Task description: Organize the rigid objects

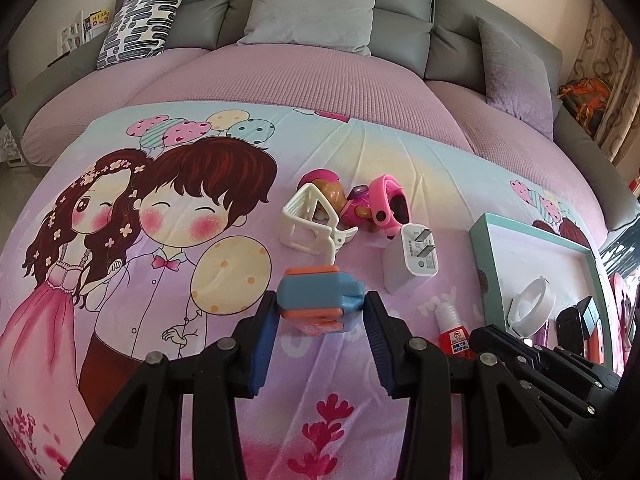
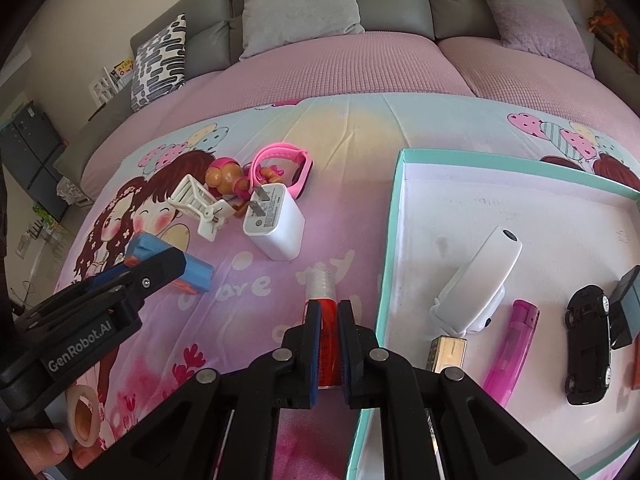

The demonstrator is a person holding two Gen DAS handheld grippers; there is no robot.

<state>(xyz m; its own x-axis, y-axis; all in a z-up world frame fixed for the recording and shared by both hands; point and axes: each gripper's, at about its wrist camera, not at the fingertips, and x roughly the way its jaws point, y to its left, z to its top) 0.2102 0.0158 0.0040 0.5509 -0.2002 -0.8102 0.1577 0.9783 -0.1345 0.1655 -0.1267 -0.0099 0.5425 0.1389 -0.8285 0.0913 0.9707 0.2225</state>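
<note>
The right gripper (image 2: 329,322) is clamped on a red tube (image 2: 325,312) lying on the cartoon blanket (image 2: 360,136), just left of the teal tray (image 2: 390,232). In the tray lie a white device (image 2: 480,272), a pink lighter (image 2: 516,336) and a black car (image 2: 590,344). Farther left, the left gripper (image 2: 152,268) reaches a blue block (image 2: 192,270), with a charger (image 2: 276,224), clip (image 2: 200,204) and pink watch (image 2: 288,164) beyond.

Blue-orange block (image 1: 320,300) on blanket, red glue bottle (image 2: 326,320) lying beside box (image 2: 390,240)

Blue-and-orange block (image 1: 320,300), perhaps red tube (image 2: 328,320)
</note>
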